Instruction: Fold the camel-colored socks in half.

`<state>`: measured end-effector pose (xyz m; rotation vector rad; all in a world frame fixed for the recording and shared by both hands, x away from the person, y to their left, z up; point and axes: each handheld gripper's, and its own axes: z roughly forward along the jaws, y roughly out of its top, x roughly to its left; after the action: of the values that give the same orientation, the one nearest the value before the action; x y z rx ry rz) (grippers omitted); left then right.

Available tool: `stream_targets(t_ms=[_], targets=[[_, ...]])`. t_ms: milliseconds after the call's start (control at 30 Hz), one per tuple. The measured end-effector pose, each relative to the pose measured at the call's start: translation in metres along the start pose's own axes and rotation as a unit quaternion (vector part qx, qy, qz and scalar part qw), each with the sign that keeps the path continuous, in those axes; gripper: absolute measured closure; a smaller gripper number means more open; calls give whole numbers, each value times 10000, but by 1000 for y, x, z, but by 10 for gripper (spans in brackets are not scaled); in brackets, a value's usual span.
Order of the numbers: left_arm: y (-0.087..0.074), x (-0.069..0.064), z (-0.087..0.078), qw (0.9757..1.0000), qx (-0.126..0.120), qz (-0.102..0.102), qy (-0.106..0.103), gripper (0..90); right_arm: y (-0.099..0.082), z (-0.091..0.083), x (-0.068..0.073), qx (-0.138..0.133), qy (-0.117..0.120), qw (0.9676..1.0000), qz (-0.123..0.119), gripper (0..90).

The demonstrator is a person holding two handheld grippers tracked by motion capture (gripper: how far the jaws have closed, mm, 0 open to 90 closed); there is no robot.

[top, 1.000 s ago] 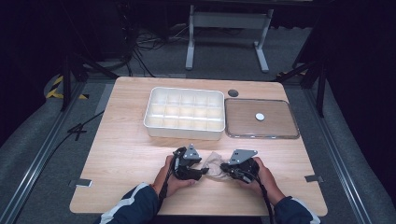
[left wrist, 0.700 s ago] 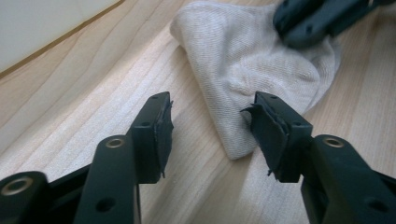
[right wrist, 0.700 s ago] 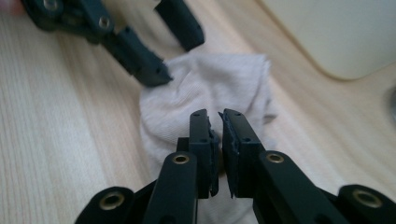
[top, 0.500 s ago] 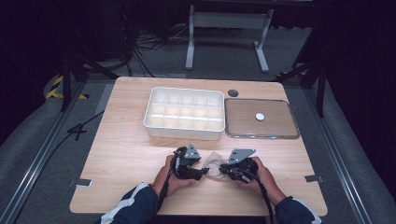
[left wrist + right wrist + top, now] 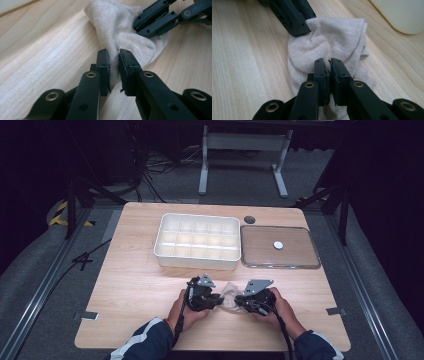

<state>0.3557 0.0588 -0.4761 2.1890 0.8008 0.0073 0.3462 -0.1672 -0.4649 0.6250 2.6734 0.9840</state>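
Observation:
A small beige sock (image 5: 230, 294) lies bunched on the wooden table (image 5: 135, 285) near its front edge, between my two grippers. My left gripper (image 5: 114, 65) is shut on a fold of the sock (image 5: 120, 32), cloth pinched between its pads. My right gripper (image 5: 329, 75) is shut on the opposite side of the sock (image 5: 332, 40). In the high view the left gripper (image 5: 216, 300) and the right gripper (image 5: 240, 302) face each other, close together, each held by a hand.
A white compartment tray (image 5: 198, 241) stands behind the grippers at mid-table. To its right lies a clear flat lid (image 5: 280, 247) with a white disc on it. A dark round hole (image 5: 249, 219) sits near the far edge. Bare wood extends left and right.
Both grippers stay on the sock; they have edged slightly closer together, bunching the cloth.

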Motion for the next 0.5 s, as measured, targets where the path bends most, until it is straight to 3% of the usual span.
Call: stream_targets(t_ms=[33,167,500], targets=[[1,-1,0,9999,-1,93,37,809,0,0,0,-3,-13,10000,-1,835],[2,-3,-3,9998,-126,145,76,821,1,1,0,13,-56,10000,-61,839],[7,-14,-10,9971,-554,506,-91,821,8,7,-2,51,-73,9999,-89,849]])
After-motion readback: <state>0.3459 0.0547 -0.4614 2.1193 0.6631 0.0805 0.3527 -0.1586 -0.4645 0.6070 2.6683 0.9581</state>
